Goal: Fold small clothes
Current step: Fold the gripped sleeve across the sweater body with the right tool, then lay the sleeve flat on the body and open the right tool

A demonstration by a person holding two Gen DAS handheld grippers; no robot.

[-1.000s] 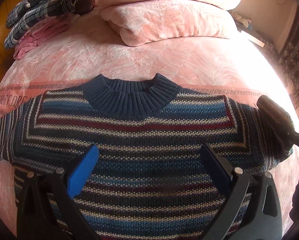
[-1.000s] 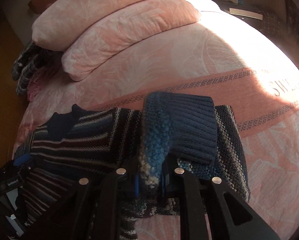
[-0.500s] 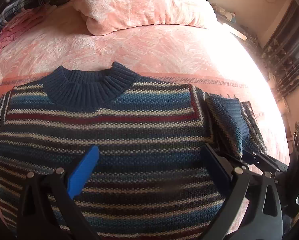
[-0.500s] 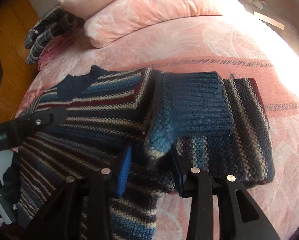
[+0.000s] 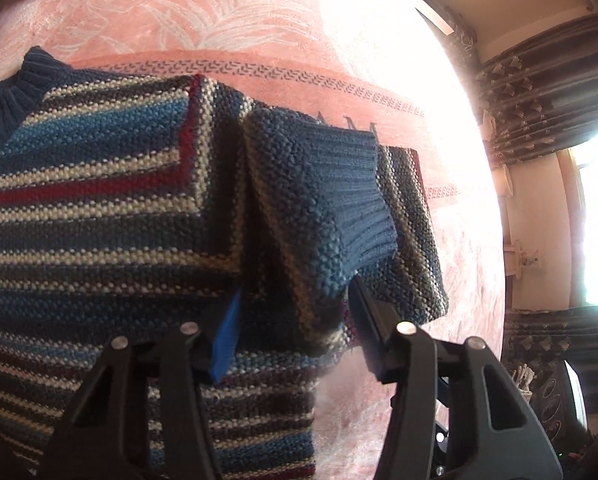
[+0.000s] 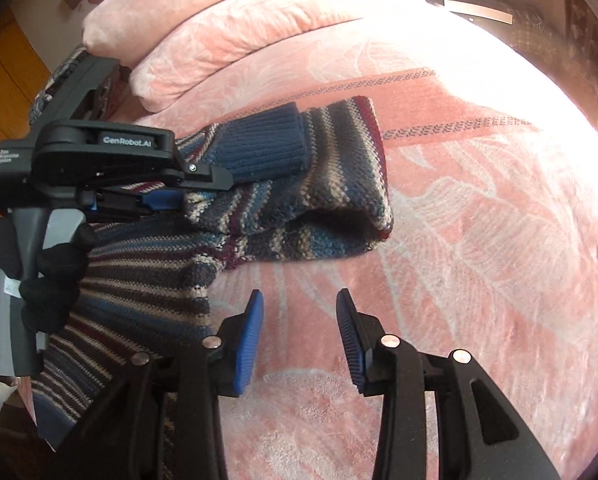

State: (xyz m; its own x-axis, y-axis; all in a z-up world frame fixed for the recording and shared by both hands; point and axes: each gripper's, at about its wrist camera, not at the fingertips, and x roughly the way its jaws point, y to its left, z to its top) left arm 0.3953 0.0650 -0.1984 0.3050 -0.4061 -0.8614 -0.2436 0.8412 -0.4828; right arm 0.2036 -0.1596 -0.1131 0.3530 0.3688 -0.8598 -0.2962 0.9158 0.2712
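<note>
Now the striped sweater [image 5: 99, 216] lies flat on the pink bed [image 5: 227, 20], front side down or up I cannot tell, with its dark blue collar [image 5: 7, 92] at the far left of the left wrist view. To the right of the collar runs the body of the sweater, and at the right edge of the body the sleeve [image 5: 323, 208] has been doubled back on itself, so the ribbed cuff [image 5: 363, 184] rests on top of the folded part. That looks like the first step of the fold: bringing the sleeve inward so the sweater can be narrowed into a neat rectangle.

The left tool [image 5: 295, 320] sits at the near end of that folded sleeve, one finger on each side of the fabric. Its jaws stand apart with the knit between them; whether they are pressing the cloth I cannot tell, so I would not call it a firm grip. From the right wrist view the left tool [image 6: 167, 200] reaches in from the sweater's body side, held by a gloved hand [image 6: 51, 276], probably to pin or take over the sleeve.

Further right of the sleeve, the right tool [image 6: 299, 320] hovers over bare bedcover just beside the sweater's side edge, its jaws apart and holding nothing. Beyond the sweater, two pink pillows [image 6: 227, 24] are stacked at the head of the bed.
</note>
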